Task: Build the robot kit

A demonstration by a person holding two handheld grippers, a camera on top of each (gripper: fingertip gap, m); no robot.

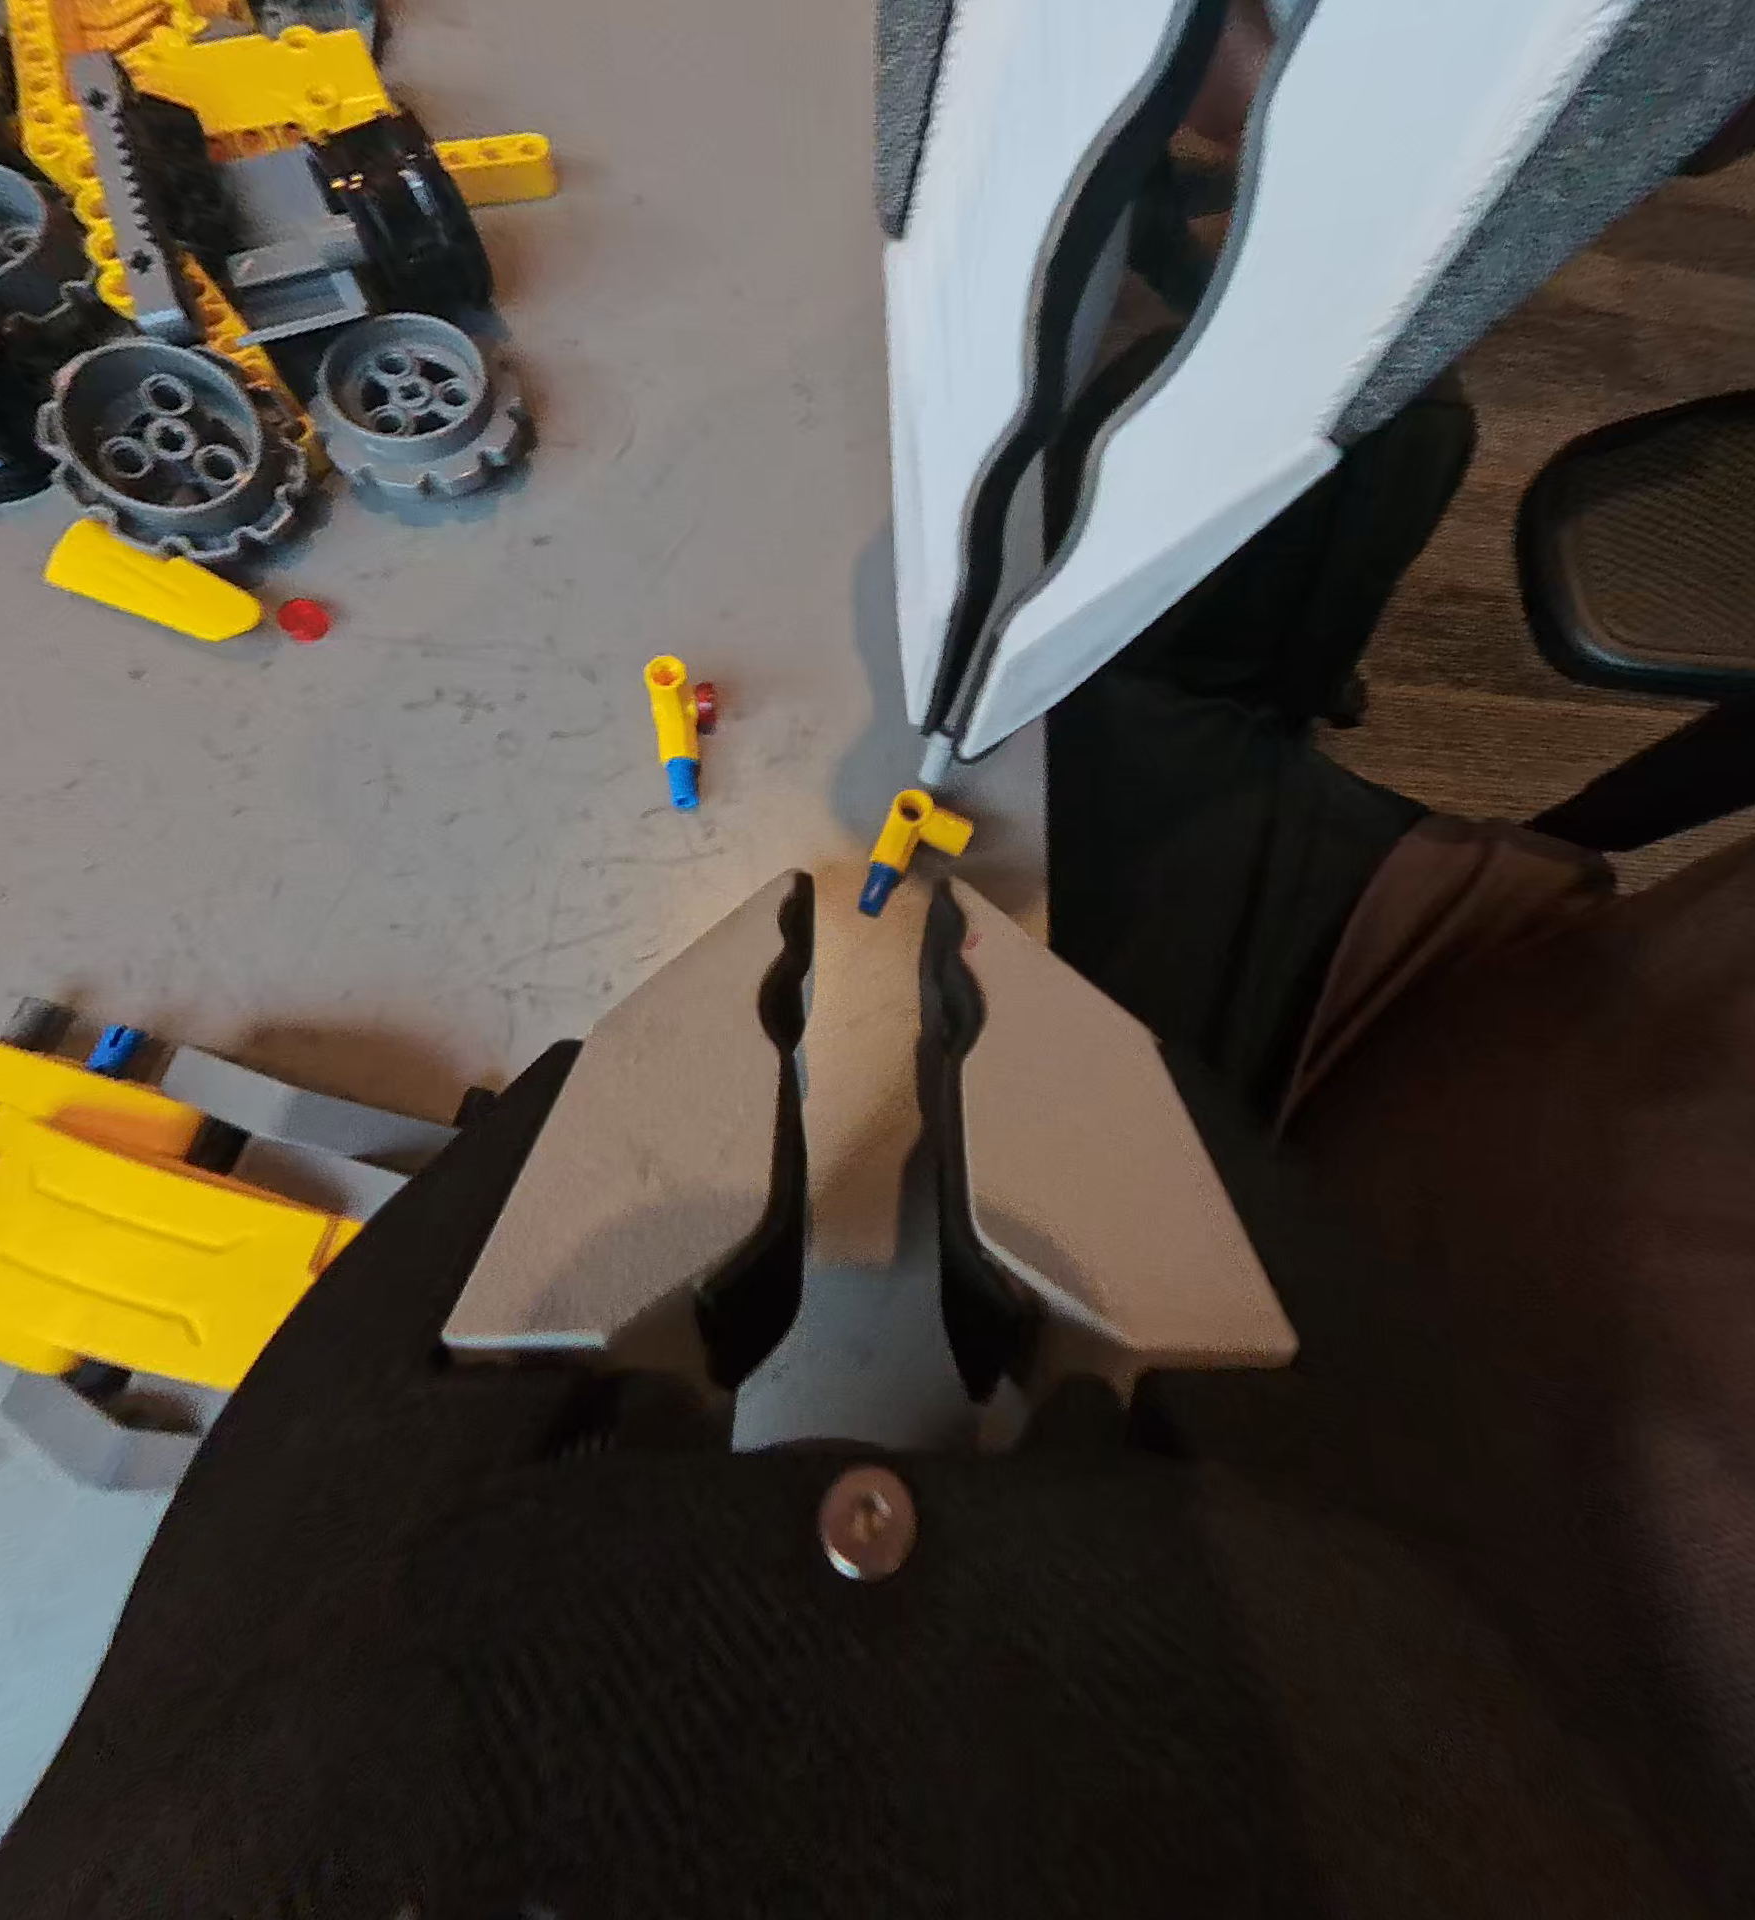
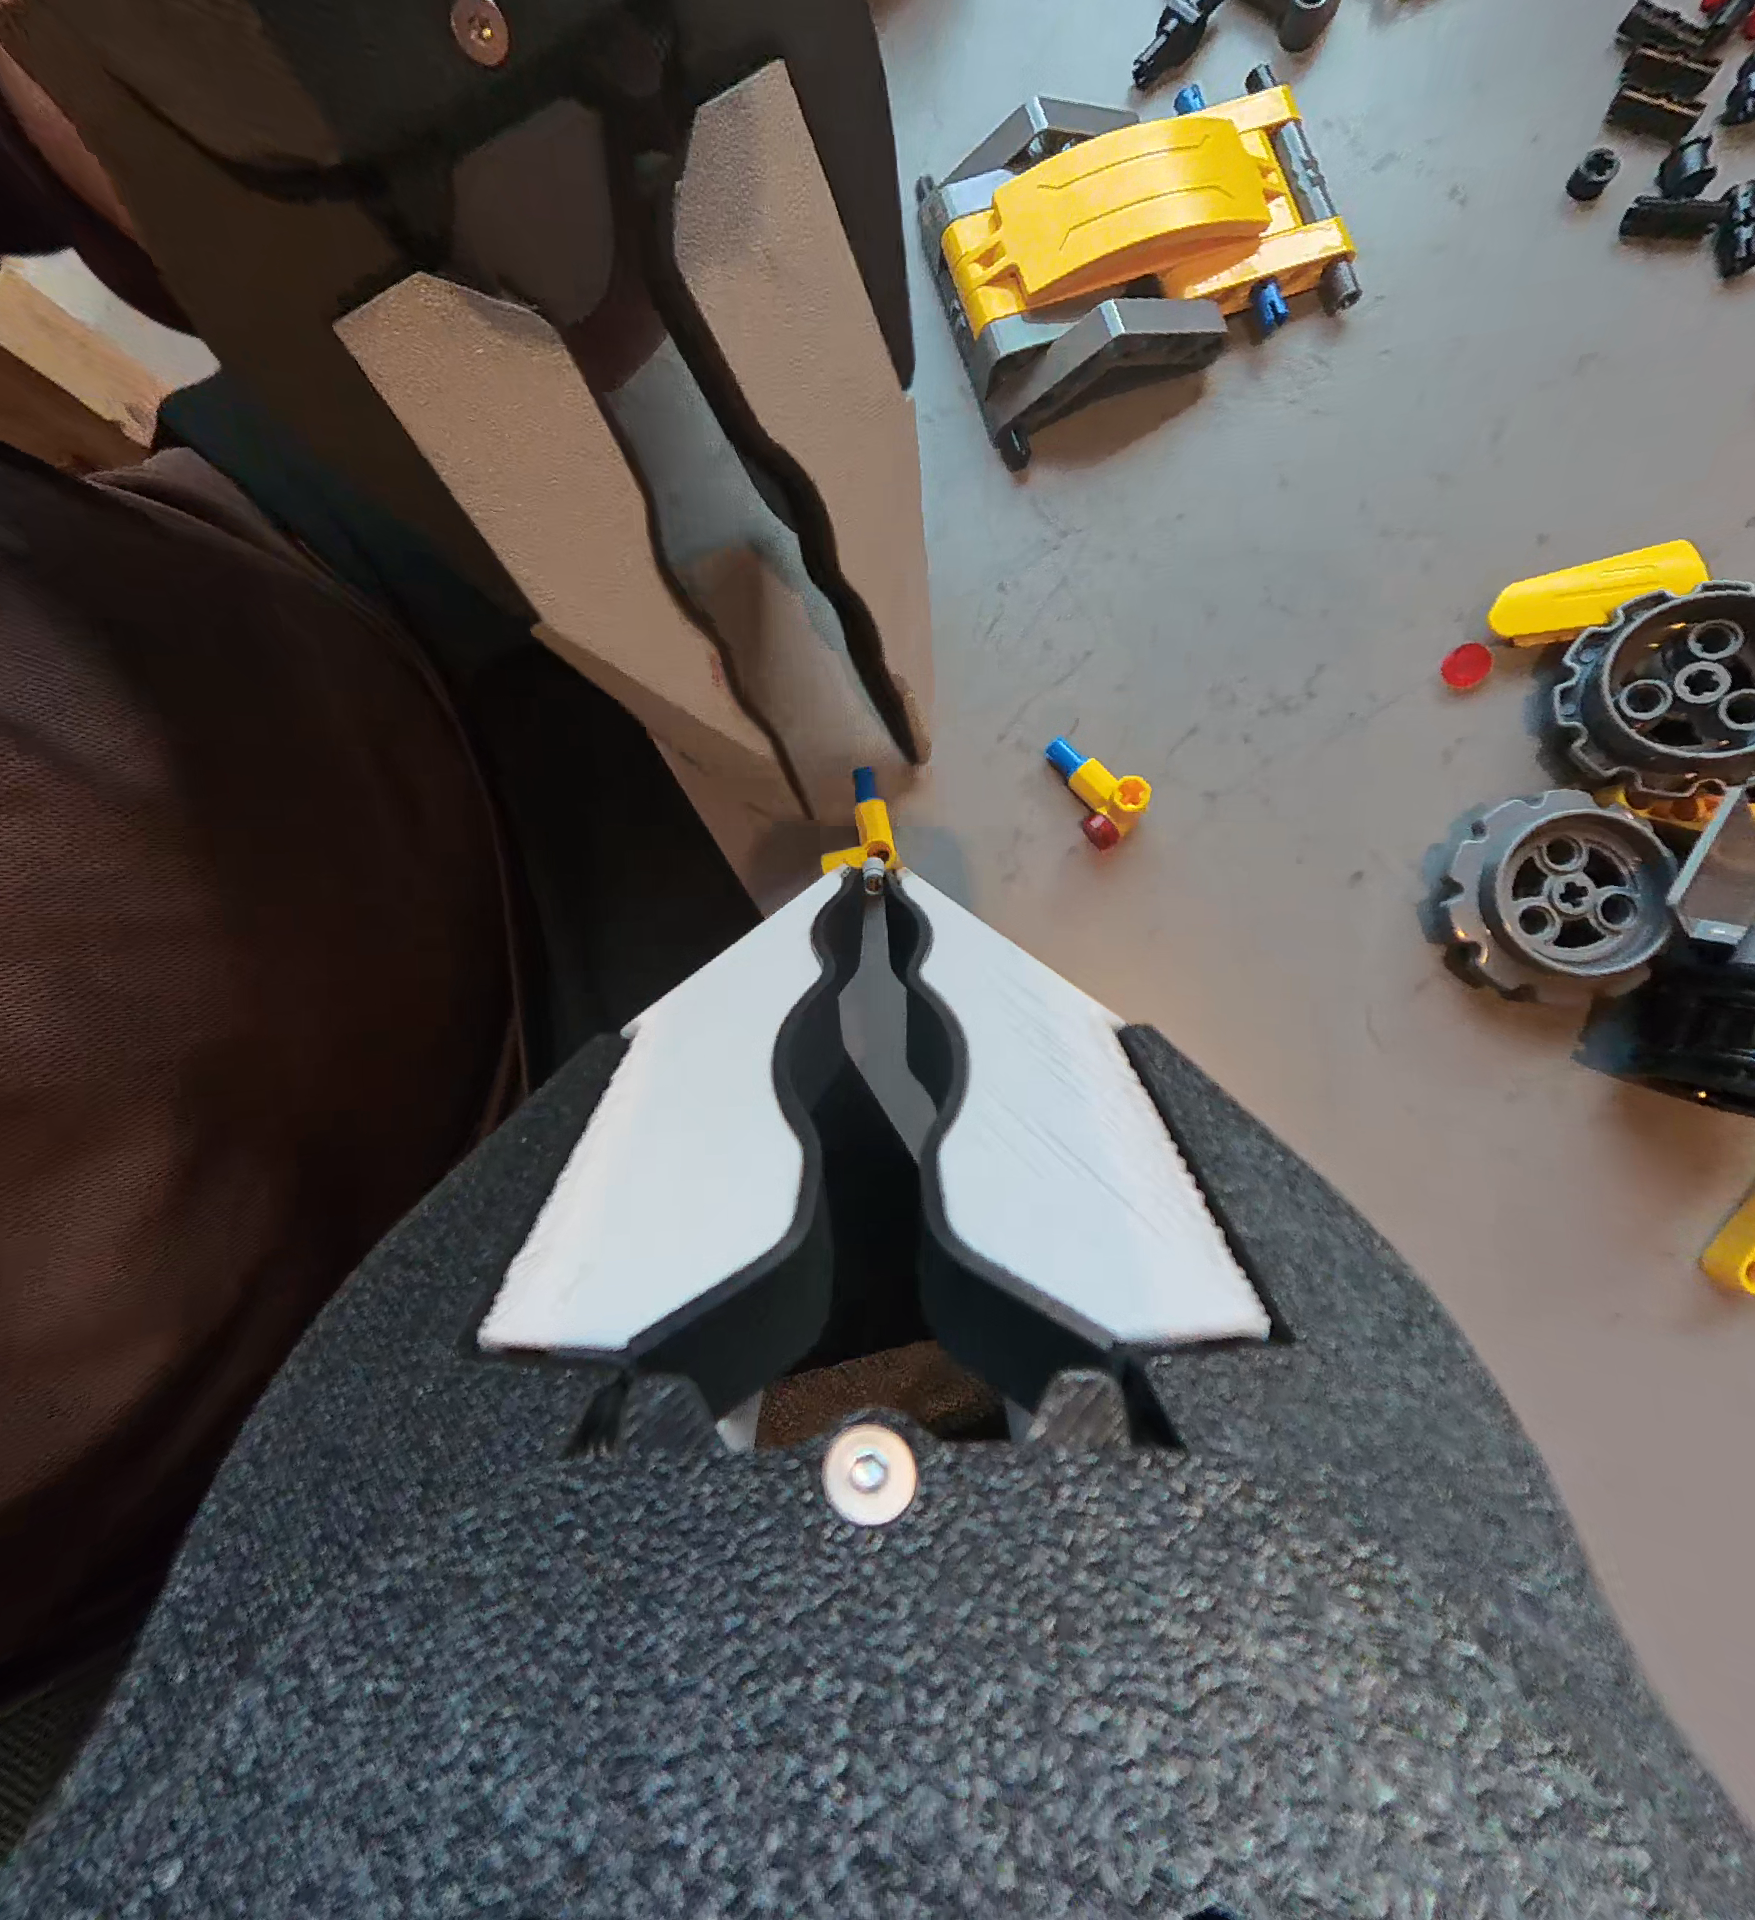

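A small yellow connector with a blue pin (image 1: 902, 840) lies on the grey table close to its edge. My left gripper (image 1: 871, 888) is open and empty, its beige fingertips just short of the blue pin end. My right gripper (image 2: 868, 878) is shut on a short grey pin (image 1: 935, 764), whose free end touches the connector (image 2: 868, 821) at its yellow end. The right gripper's white fingers come in from above in the left wrist view (image 1: 944, 743). The left gripper's beige fingers come in from the top of the right wrist view (image 2: 857, 779).
A second yellow connector with a blue pin and a dark red piece (image 1: 675, 727) lies to the left. Farther off are a yellow and grey wheeled vehicle (image 1: 229, 260), a yellow panel (image 1: 151, 592), a red stud (image 1: 304, 618), a yellow subassembly (image 2: 1133, 239) and black parts (image 2: 1735, 156). A person's dark clothing lies beyond the table edge (image 1: 1044, 831). My left and right fingertips are right by each other. About 10 cm separates my left fingertips from the yellow subassembly (image 2: 1133, 239).
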